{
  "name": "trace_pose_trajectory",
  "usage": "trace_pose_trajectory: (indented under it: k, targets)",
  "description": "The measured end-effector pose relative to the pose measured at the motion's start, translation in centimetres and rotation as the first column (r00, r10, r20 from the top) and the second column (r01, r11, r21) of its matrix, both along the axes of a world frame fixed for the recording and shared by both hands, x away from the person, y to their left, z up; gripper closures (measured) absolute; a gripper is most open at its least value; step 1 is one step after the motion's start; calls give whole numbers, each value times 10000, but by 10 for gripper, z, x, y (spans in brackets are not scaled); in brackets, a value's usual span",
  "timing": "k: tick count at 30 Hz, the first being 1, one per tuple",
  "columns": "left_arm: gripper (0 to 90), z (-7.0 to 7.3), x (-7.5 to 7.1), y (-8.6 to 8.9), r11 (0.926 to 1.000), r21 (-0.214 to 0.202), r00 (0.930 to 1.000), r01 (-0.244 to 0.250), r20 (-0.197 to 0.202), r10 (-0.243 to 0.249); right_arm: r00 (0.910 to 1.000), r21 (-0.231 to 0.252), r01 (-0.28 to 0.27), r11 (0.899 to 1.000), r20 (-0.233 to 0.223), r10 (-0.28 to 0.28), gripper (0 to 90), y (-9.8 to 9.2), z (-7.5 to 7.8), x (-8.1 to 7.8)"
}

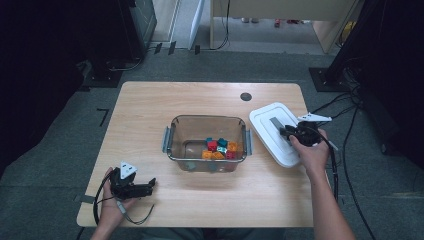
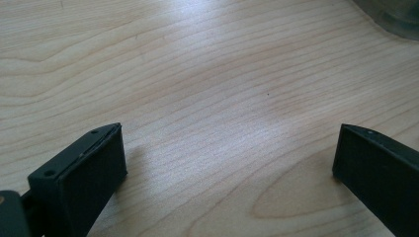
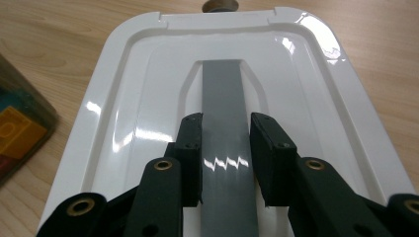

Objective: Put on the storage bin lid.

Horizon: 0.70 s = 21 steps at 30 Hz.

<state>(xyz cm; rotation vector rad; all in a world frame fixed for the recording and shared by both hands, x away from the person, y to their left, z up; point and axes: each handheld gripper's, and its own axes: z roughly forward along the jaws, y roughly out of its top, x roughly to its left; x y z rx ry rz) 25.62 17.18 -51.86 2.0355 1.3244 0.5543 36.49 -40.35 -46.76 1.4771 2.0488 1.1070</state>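
While the right gripper sits over the white lid, its two fingers are closed in on either side of the grey handle strip that runs down the lid's middle, pressing against its edges. In the high view the lid lies on the bench just to the right of the clear container, tilted at an angle to the bench's edge, with the right hand at its near end. The container holds a cluster of coloured blocks toward its near right corner. The left gripper rests at the near left corner of the bench, well apart from the container, its fingers spread wide over bare wood with nothing between them.
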Motion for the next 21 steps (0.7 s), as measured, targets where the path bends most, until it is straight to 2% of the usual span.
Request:
trace_pose_trajectory:
  k: [8,13,21]
  targets:
    - [0,0,0,-1,10000,83,10000,48,-28,-48,9988,71,-373,9993,309,371,683,9,26,-2]
    - [0,1,0,0,10000,52,10000,82,-15,-82,9973,390,-554,9977,497,534,683,13,38,-4]
    - [0,1,0,0,9999,25,10000,97,-4,-97,9918,469,-1035,9935,808,995,683,27,61,-7]
